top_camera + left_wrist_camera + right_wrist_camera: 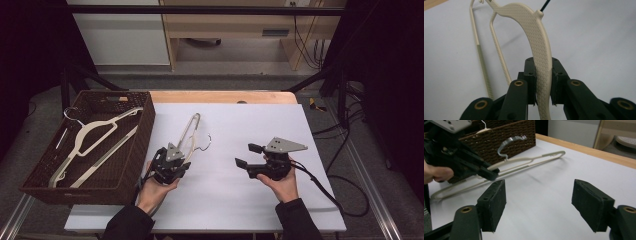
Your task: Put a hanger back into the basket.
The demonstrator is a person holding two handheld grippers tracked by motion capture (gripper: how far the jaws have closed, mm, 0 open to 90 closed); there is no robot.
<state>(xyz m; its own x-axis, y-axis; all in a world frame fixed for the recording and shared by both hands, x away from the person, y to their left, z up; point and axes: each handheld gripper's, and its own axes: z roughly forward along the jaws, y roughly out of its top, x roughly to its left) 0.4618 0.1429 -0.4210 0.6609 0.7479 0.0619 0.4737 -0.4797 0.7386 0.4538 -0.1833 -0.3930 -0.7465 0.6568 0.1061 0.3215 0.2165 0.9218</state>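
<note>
**A:** Start from the wicker basket (145,125). What sits just to its right?

**B:** The cream hanger (189,134), lying on the white table sheet (260,130) just beside the basket's right wall. The left gripper (543,82) is clenched on one of its shoulder arms, near the end closest to the person; the patterned plastic runs straight up between the pads.

**A:** How would you carry this step through well?

**B:** I'd judge the work to be moving it into the basket, where another hanger (92,142) already lies. The grip is far out on one arm, so the rest will want to swing. Lift slowly, keep the clamp firm, raise it above the basket's rim before going across, and watch that the metal hook (510,142) doesn't snag the weave.

**A:** Which way does it point?

**B:** Its long axis runs away from the person, leaning slightly right of the basket's right wall. The far shoulder tip points toward the table's back edge, and the hook sticks out on the side away from the basket.

**A:** And further right of the basket?

**B:** The right gripper (250,156), well apart from the basket, jaws spread wide with nothing between them.
</note>
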